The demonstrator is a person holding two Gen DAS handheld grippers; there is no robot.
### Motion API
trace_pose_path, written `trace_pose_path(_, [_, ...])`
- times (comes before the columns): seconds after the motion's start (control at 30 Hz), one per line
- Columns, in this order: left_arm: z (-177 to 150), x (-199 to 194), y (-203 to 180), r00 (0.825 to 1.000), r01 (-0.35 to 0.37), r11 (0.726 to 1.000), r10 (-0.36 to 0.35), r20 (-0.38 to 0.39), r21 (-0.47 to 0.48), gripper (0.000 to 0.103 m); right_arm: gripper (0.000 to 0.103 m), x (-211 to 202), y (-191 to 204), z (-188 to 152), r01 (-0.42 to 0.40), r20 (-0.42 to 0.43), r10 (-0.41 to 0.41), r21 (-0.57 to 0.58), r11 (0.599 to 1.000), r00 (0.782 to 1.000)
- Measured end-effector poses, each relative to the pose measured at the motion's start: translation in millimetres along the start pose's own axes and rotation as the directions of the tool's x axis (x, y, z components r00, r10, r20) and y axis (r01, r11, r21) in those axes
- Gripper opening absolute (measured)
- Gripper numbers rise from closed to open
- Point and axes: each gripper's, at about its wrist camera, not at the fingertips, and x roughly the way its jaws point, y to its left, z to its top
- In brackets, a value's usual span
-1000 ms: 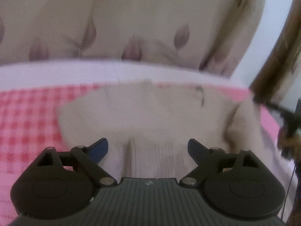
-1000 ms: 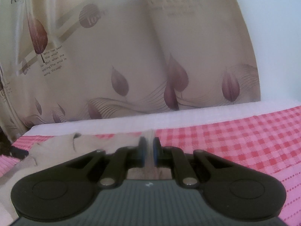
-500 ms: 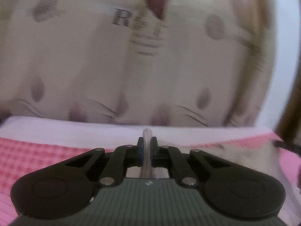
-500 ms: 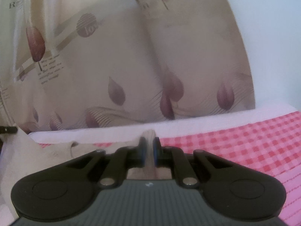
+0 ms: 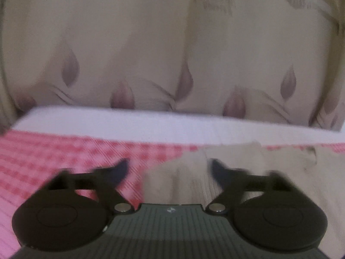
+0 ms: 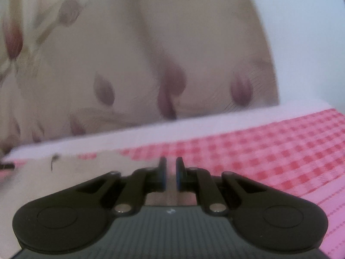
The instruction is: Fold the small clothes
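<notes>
Now the left gripper [image 5: 168,169] stands wide open, its two dark fingertips spread far apart and holding nothing. It hangs over the edge of a beige ribbed knit garment [image 5: 248,172]: the right fingertip is over the cloth, the left one over the bare sheet just beside it. The view is blurred, so I cannot tell whether either tip touches the fabric.

The right gripper [image 6: 170,176] is nearly closed, with only a narrow slit between its blue-padded fingers [image 6: 178,177]. Pale cloth shows through the slit and below it, but the pads do not appear to press on it; whether they have hold of the garment cannot be told. In this view the beige garment [image 6: 71,172] spreads away to the left of the gripper, with a small dark mark near its far edge.

The garment lies on a bed covered by a pink-and-red checked sheet [image 6: 269,151], which runs to a plain white band [image 5: 151,125] along the far side. Behind that hangs a cream curtain [image 5: 129,54] printed with mauve leaf shapes and thin curved lines, falling in broad folds. To the right of the curtain, in the right wrist view, a pale plain wall [image 6: 308,43] fills the upper corner.
</notes>
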Motion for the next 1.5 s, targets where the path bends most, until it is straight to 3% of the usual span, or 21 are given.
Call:
trace_pose_path(0.07, [5.9,-21.2,0.1,0.998,0.007,1.000,-0.006,0.063,-0.006,0.096,0.009,-19.7,-4.3,5.2,-0.011,0.063,0.008,0.046,0.999,0.998])
trace_pose_path(0.13, [7.8,-37.8,-3.0,0.997,0.008,1.000,-0.008,0.073,0.004,0.102,0.009,-33.8,0.4,9.0,-0.079,0.087,0.074,0.055,0.995,0.993])
trace_pose_path(0.27, [-4.6,-57.3,-8.9,0.995,0.085,0.996,-0.085,0.054,-0.014,0.102,0.009,-35.1,34.5,6.0,-0.191,0.005,0.192,-0.071,0.979,0.981])
trace_pose_path(0.33, [-13.1,-62.2,-10.7,0.994,0.104,0.994,-0.103,0.025,-0.016,0.102,0.009,-21.6,50.2,1.0,-0.187,-0.068,0.179,-0.133,0.973,0.981])
trace_pose_path(0.4, [-23.1,-70.8,-10.4,0.991,0.136,0.990,-0.136,-0.008,-0.029,0.103,0.009,-3.7,54.2,-5.7,-0.120,-0.114,0.102,-0.162,0.979,0.988])
trace_pose_path(0.47, [-32.3,-77.7,-7.5,0.989,0.140,0.989,-0.142,-0.043,-0.041,0.103,0.008,17.6,49.7,-12.4,-0.056,-0.192,0.025,-0.156,0.986,0.981])
trace_pose_path(0.57, [-41.9,-81.1,2.8,0.990,0.111,0.992,-0.116,-0.082,-0.064,0.103,0.008,24.2,34.8,-8.9,-0.091,-0.229,0.078,-0.046,0.995,0.970])
trace_pose_path(0.63, [-46.1,-84.7,8.8,0.994,0.070,0.995,-0.076,-0.082,-0.069,0.103,0.009,17.9,33.1,-3.5,-0.061,-0.229,0.061,0.008,0.998,0.971])
trace_pose_path(0.73, [-49.9,-86.5,15.4,0.996,0.017,0.998,-0.022,-0.089,-0.054,0.103,0.014,-12.0,59.9,-0.3,-0.061,-0.133,0.048,-0.094,0.994,0.990])
trace_pose_path(0.77, [-51.9,-87.6,15.9,0.996,0.004,0.999,-0.008,-0.088,-0.038,0.103,0.017,-23.6,68.2,-2.8,-0.081,-0.113,0.068,-0.112,0.990,0.991])
trace_pose_path(0.9, [-56.8,-84.6,11.6,0.995,-0.033,0.999,0.034,-0.089,0.015,0.103,0.074,-49.9,94.0,-21.1,-0.091,-0.038,0.085,-0.184,0.979,0.996])
trace_pose_path(0.93, [-56.6,-83.3,10.8,0.995,-0.033,0.999,0.035,-0.092,0.021,0.103,0.079,-50.8,99.4,-26.2,-0.081,-0.027,0.077,-0.213,0.974,0.997])
trace_pose_path(1.03, [-56.2,-79.4,5.0,0.995,-0.054,0.997,0.059,-0.086,0.063,0.103,0.079,-43.3,111.5,-37.8,-0.049,-0.052,0.036,-0.262,0.964,0.998])
trace_pose_path(1.1, [-57.6,-76.0,1.3,0.993,-0.067,0.994,0.075,-0.091,0.087,0.103,0.079,-30.5,109.3,-42.1,-0.060,-0.132,0.034,-0.203,0.977,0.991])
trace_pose_path(1.17, [-60.3,-73.1,-0.2,0.992,-0.067,0.993,0.077,-0.098,0.097,0.103,0.081,-24.5,111.5,-49.7,-0.028,-0.161,-0.004,-0.192,0.981,0.987])
trace_pose_path(1.33, [-62.5,-69.3,6.7,0.993,-0.044,0.998,0.049,-0.110,0.050,0.103,0.102,-19.0,125.9,-58.1,0.022,-0.151,-0.065,-0.270,0.963,0.986])
trace_pose_path(1.5, [-63.5,-64.3,18.2,0.991,-0.006,0.999,0.002,-0.136,-0.031,0.103,0.103,-19.1,124.6,-60.9,0.026,-0.155,-0.070,-0.269,0.963,0.985])
